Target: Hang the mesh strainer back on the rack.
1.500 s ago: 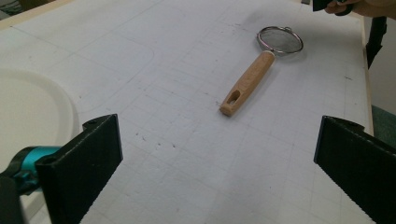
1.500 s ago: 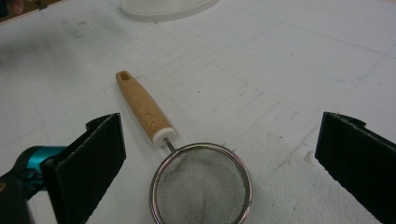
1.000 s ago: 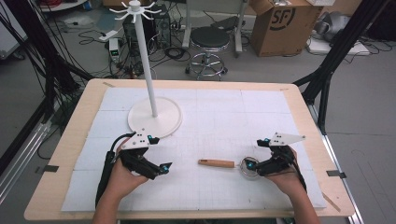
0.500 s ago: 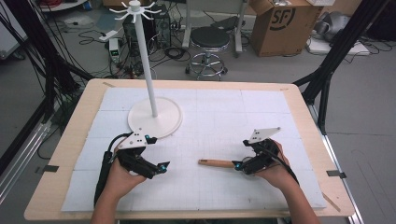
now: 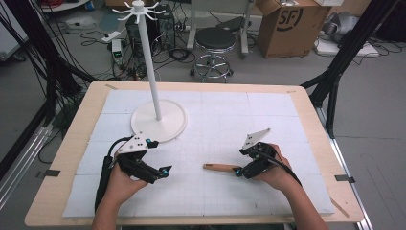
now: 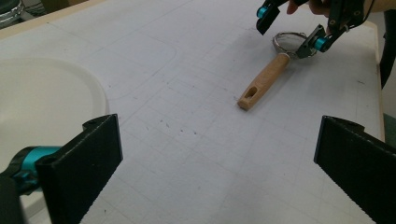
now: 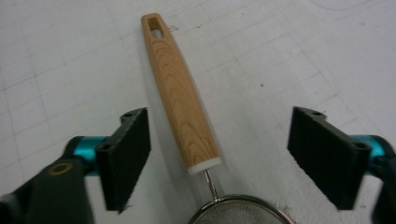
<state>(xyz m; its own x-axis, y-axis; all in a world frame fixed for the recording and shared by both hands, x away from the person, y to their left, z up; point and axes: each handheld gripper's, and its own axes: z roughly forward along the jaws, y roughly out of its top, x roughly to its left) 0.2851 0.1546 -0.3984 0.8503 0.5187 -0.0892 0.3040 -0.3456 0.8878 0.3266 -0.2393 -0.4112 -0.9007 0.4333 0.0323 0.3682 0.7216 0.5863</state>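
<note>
Tan-handled strainer point(image 7: 182, 98) (grey mesh); white mat point(image 5: 268, 120)

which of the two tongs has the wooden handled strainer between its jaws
The right tongs: their jaws, just closing, straddle the strainer handle without pressing it yet. The left tongs stand open over bare mat, apart from it.

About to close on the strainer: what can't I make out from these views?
- strainer: mesh bowl cut off by the right gripper view's bottom edge; hidden under the right gripper in the high view.
- white stand: hook tips too small in the high view.
- left gripper: open.
</note>
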